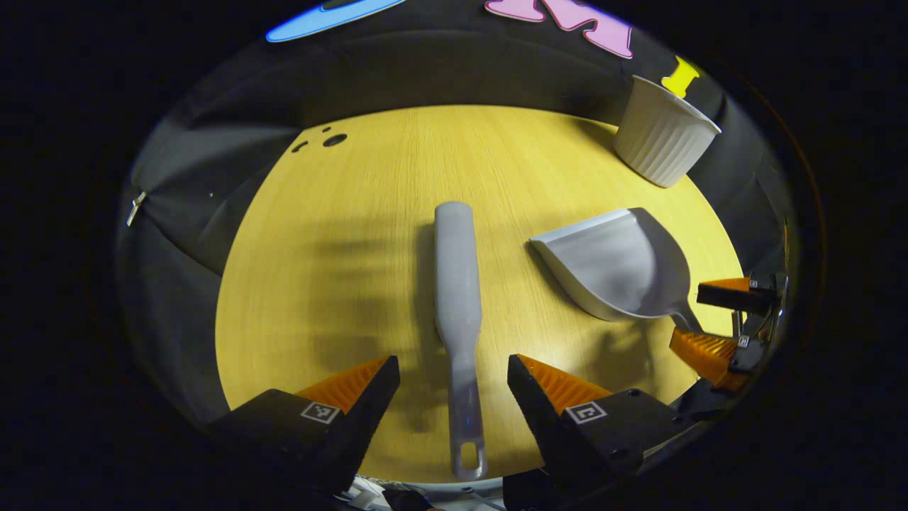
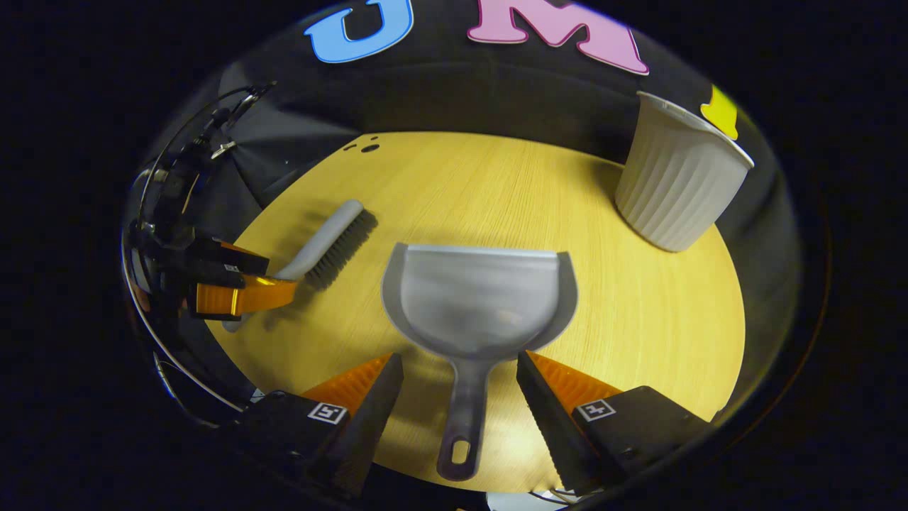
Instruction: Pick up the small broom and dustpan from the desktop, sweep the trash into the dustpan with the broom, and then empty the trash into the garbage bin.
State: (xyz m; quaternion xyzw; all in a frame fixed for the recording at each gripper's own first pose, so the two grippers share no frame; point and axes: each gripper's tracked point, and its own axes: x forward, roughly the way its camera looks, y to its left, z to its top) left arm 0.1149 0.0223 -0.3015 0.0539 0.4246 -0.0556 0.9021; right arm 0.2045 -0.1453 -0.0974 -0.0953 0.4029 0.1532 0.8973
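A grey broom (image 1: 457, 291) lies flat on the yellow wooden table (image 1: 340, 234), its handle running between the fingers of my left gripper (image 1: 454, 372), which is open and astride the handle without pressing it. To its right lies the grey dustpan (image 1: 617, 266). In the right gripper view the dustpan (image 2: 479, 294) lies straight ahead, mouth facing away, with its handle between the spread fingers of my open right gripper (image 2: 461, 372). The broom (image 2: 326, 245) and the left gripper (image 2: 237, 284) show at the left there. No trash is visible on the table.
A white ribbed garbage bin (image 2: 677, 184) stands at the table's far right corner, also seen in the left gripper view as the bin (image 1: 663, 135). Small dark holes (image 1: 333, 140) mark the table's far left. The right gripper (image 1: 716, 323) reaches the dustpan's handle.
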